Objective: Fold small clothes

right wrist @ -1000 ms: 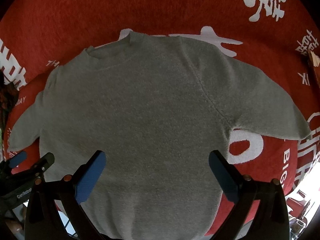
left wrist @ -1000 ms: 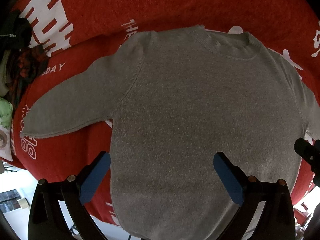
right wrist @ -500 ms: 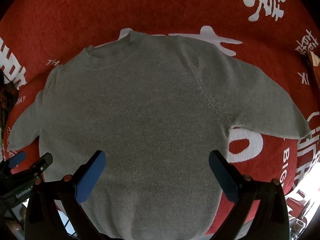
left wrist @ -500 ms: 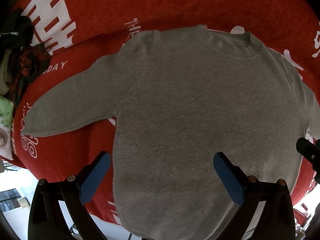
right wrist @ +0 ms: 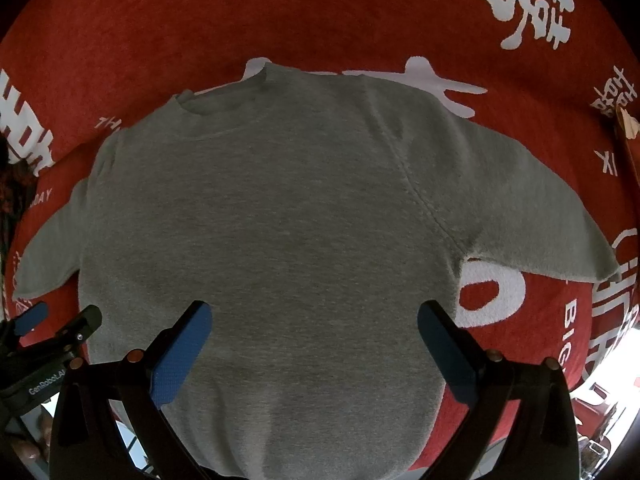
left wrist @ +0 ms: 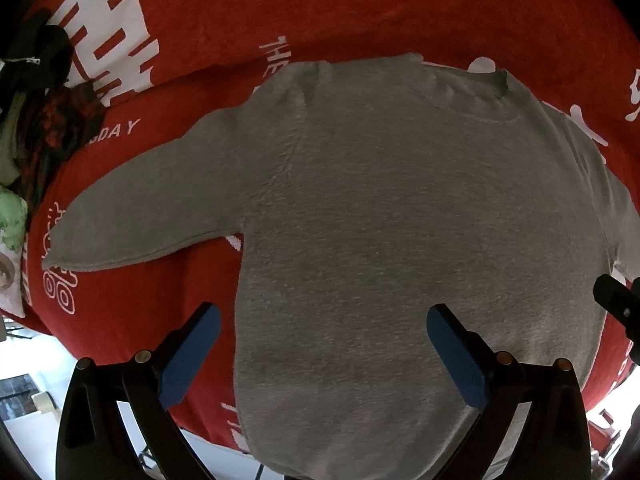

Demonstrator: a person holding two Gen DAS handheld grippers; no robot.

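Two grippers: both are hovering over the near hem of one garment, neither touching it as far as the views are showing.
Sweater: a small grey sweater (left wrist: 400, 216) (right wrist: 280, 220) is lying flat and face up, collar pointing far, hem hanging near, both sleeves spreading out to the sides.
Surface: a red blanket (left wrist: 360, 12) (right wrist: 320, 12) with white lettering is stretching under the whole garment and past it on every side.
Left gripper: the left gripper (left wrist: 322, 354) is hanging with its blue pads (left wrist: 190, 356) spread wide, nothing between them, straddling the left edge of the sweater body, one pad over red blanket and the other over grey knit.
Right gripper: the right gripper (right wrist: 314, 350) is gaping wide too, empty, both blue pads (right wrist: 446, 354) floating over the lower body of the sweater near its right side.
Left sleeve: the left sleeve (left wrist: 160, 208) is angling out and down to the left, cuff resting on the blanket.
Right sleeve: the right sleeve (right wrist: 520, 200) is fanning out to the right, cuff lying over a white letter.
Collar: the collar (right wrist: 224, 100) is sitting at the far edge, slightly rumpled.
Clutter: a dark clothes heap (left wrist: 36, 120) is piling up at the far left, well apart from the sweater.
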